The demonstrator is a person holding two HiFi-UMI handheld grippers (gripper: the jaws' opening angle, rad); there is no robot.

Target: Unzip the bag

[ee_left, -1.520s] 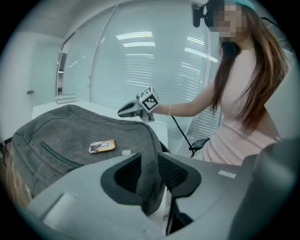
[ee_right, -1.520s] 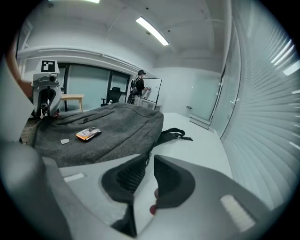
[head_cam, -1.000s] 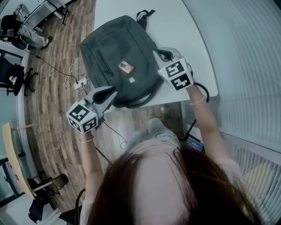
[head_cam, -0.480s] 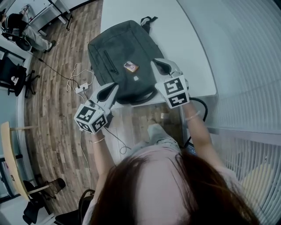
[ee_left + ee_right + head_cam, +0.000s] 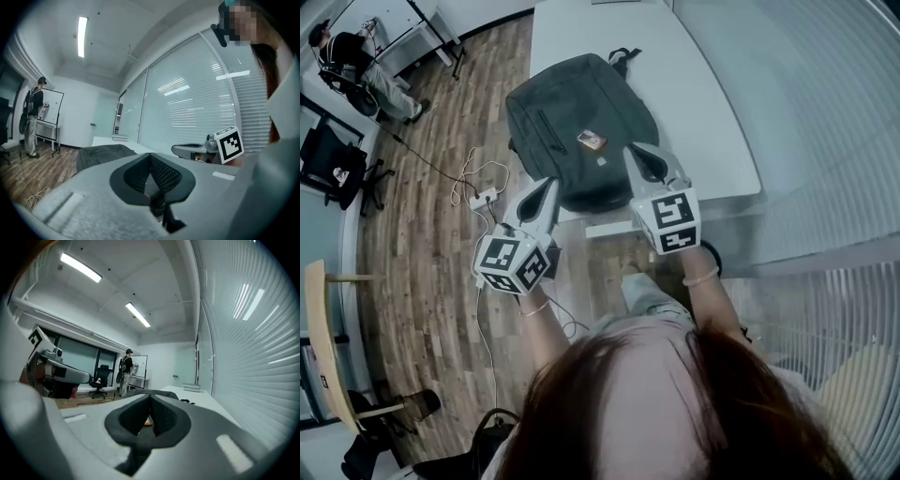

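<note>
While the head view looks down, the dark bag (image 5: 577,131) lies flat on the white table (image 5: 712,122), at its near end. The left gripper (image 5: 549,186) points at the bag's near left corner, and the right gripper (image 5: 632,152) lies over its near right edge; I cannot tell whether either touches the fabric. Both forearms reach forward side by side, the marker cubes turned up. A small orange patch (image 5: 592,141) sits on the bag between the two tips.

In the left gripper view, the left gripper (image 5: 150,157) is closing, its pads already meeting with nothing between them. The bag (image 5: 101,155) lies just beyond, to the left, with the right gripper (image 5: 190,150) to the right.

In the right gripper view, the right gripper (image 5: 150,398) is clenched and empty, the bag (image 5: 146,391) just past its tips.
</note>
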